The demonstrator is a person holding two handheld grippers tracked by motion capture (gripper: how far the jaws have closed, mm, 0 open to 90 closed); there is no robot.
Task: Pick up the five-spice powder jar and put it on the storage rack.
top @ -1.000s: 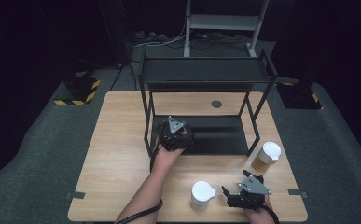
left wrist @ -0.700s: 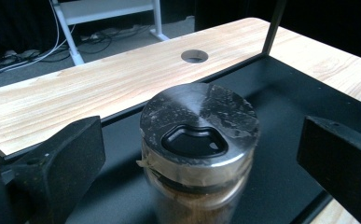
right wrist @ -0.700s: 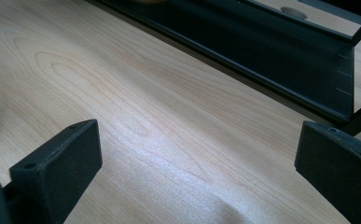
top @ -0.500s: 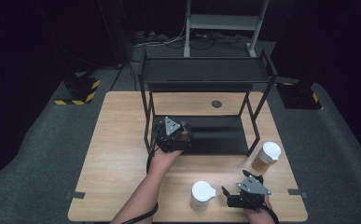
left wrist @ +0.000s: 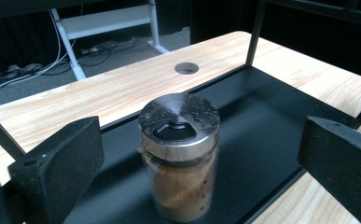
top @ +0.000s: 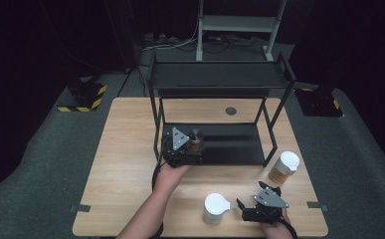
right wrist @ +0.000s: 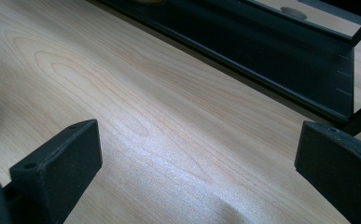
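High view: 1 wooden desk (top: 125,164) carried 1 black 2-tier rack (top: 220,79). The left gripper (top: 189,144) stood at the near left edge of the rack's lower shelf (top: 230,144), with the spice jar (top: 196,141) on that shelf between its jaws. The right gripper (top: 244,209) rested near the desk's near right edge, beside 1 white-lidded cup (top: 215,206); 1 second white-lidded jar (top: 284,167) stood right of the rack.

Left gripper view: jaws released, well apart either side of the jar (left wrist: 180,156), upright, metal-capped. Recommended: keep the jaws level on the glass below the cap, close evenly, avoid tipping it.

Right gripper view: jaws released, nothing between them, bare desk (right wrist: 159,121) below.
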